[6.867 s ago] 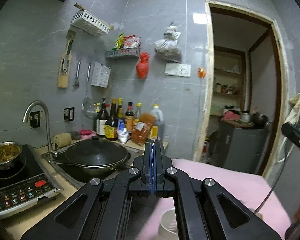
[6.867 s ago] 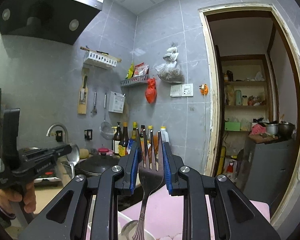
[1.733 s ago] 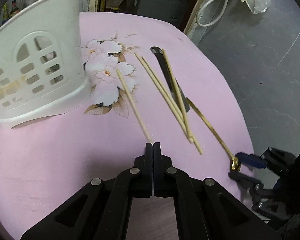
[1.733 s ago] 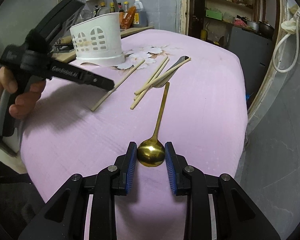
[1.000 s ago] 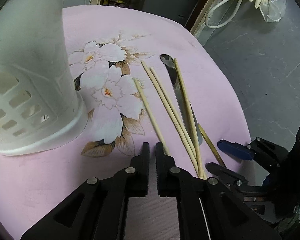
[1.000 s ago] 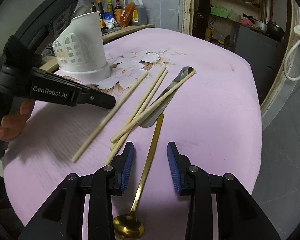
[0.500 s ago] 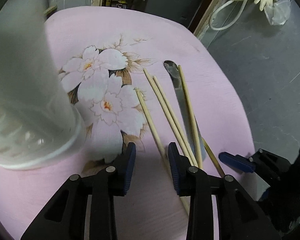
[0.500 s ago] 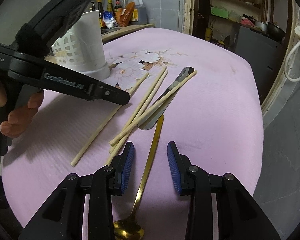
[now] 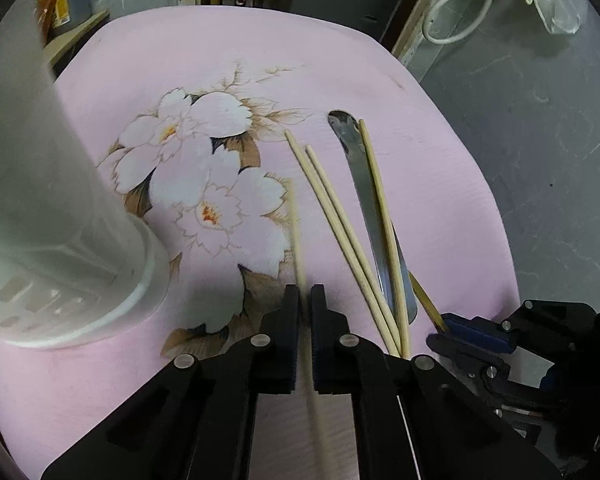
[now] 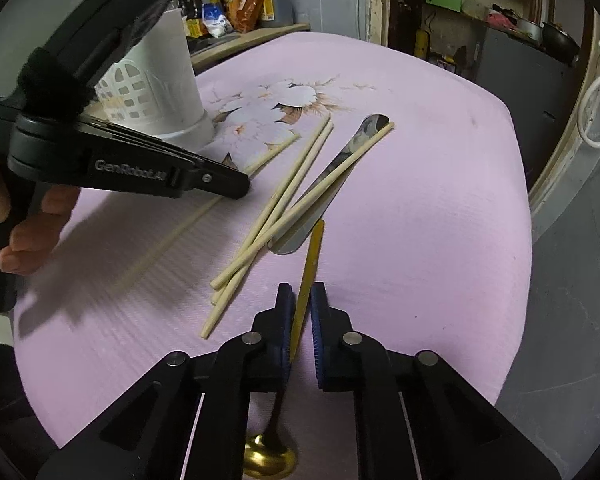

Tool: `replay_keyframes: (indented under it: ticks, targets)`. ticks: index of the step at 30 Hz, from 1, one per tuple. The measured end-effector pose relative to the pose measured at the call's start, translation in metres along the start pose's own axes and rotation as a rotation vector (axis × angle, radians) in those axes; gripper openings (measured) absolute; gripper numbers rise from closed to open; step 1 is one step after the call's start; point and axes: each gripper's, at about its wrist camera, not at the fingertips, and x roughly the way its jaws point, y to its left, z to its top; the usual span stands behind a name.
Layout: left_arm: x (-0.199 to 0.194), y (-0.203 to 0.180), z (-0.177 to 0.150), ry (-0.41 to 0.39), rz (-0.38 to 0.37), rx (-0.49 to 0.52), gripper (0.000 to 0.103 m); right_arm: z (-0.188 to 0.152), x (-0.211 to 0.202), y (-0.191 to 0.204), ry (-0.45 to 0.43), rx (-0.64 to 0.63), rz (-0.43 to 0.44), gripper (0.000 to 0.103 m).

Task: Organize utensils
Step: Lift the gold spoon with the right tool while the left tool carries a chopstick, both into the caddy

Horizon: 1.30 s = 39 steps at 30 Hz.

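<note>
A white slotted utensil holder [image 9: 52, 208] [image 10: 156, 92] stands on the pink flowered cloth [image 9: 228, 64]. My left gripper [image 9: 305, 296] is shut on a single wooden chopstick [image 9: 296, 232], also seen in the right wrist view [image 10: 172, 236]. Three more chopsticks [image 9: 340, 228] [image 10: 276, 200] lie crossed over a steel knife [image 9: 368, 208] [image 10: 340, 172]. My right gripper [image 10: 300, 296] is shut on the handle of a gold spoon [image 10: 310, 260], its bowl [image 10: 268, 460] low under the gripper.
The cloth's right edge [image 10: 516, 240] drops to a grey floor. A counter with sauce bottles [image 10: 236, 4] is behind the holder. A doorway with shelves [image 10: 480, 12] is at the far right.
Both grippers have closed: the left onto the lone chopstick, the right onto the gold spoon's handle. The left gripper has moved forward along the chopstick.
</note>
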Motion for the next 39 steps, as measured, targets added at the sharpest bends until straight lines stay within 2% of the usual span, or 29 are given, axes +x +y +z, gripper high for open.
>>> replay_keyframes:
  ticks: [6, 13, 20, 27, 35, 39]
  targets:
    - [-0.017, 0.002, -0.021, -0.065, -0.049, 0.003, 0.002, -0.012, -0.009, 0.001, -0.056, 0.035, -0.002, 0.003]
    - [-0.055, -0.005, -0.060, -0.255, -0.081, 0.071, 0.002, -0.038, -0.035, 0.005, -0.189, 0.088, -0.012, 0.003]
    - [-0.075, -0.008, -0.086, -0.434, -0.109, 0.074, 0.002, -0.055, -0.062, 0.018, -0.366, 0.095, -0.061, 0.003]
    - [-0.102, 0.006, -0.101, -0.581, -0.103, 0.030, 0.002, -0.044, -0.083, 0.037, -0.519, 0.045, -0.073, 0.003]
    - [-0.127, 0.013, -0.106, -0.682, -0.092, 0.013, 0.002, -0.021, -0.098, 0.051, -0.661, 0.021, -0.035, 0.003]
    - [-0.143, 0.017, -0.105, -0.732, -0.092, 0.004, 0.002, -0.006, -0.105, 0.054, -0.703, 0.011, -0.018, 0.003]
